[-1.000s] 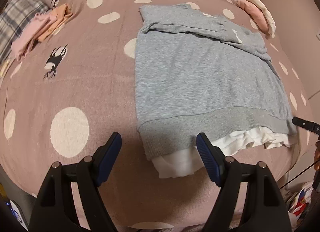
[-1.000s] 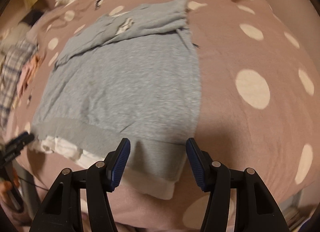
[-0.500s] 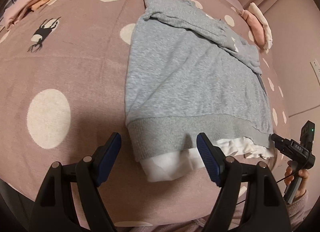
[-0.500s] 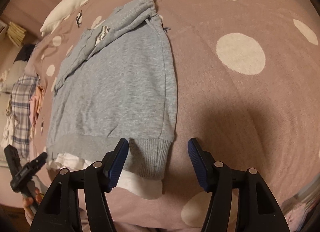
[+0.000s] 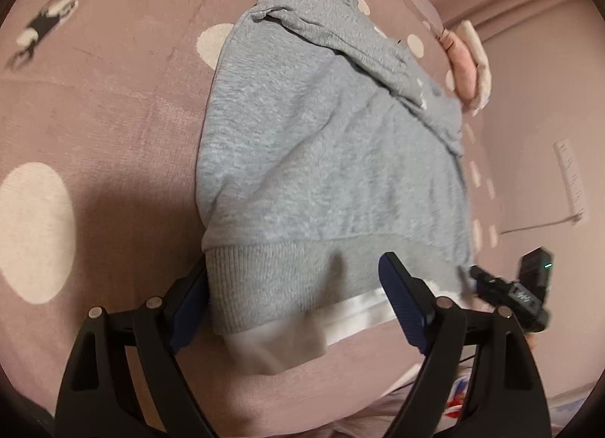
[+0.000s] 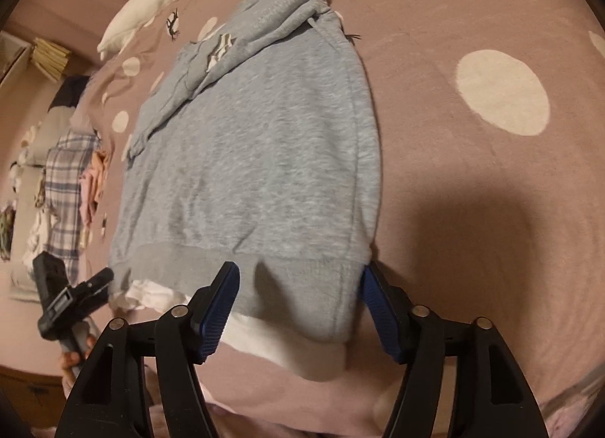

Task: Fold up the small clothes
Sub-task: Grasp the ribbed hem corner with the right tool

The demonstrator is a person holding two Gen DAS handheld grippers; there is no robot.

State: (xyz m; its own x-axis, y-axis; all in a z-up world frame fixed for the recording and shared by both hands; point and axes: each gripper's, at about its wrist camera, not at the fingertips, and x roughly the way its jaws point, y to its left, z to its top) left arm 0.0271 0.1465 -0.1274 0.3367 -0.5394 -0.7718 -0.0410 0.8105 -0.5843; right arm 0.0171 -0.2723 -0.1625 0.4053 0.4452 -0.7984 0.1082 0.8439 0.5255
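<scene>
Grey sweatshirt (image 5: 325, 173) hem — left gripper (image 5: 298, 302) and right gripper (image 6: 298, 309) agape, widening, straddling corners, unclamped; pinch ribbing plus white underlayer (image 6: 264, 339) together.

Both cameras sit on the handheld grippers and look steeply down and forward along their fingers, close over the near edge of the bed (image 5: 113, 128). The left wrist view hangs over the near left corner of the grey sweatshirt (image 5: 325, 158), the right wrist view over its near right corner (image 6: 257, 158). They share the whole sweatshirt and the dotted bedspread, and each shows the other gripper at its side edge.
</scene>
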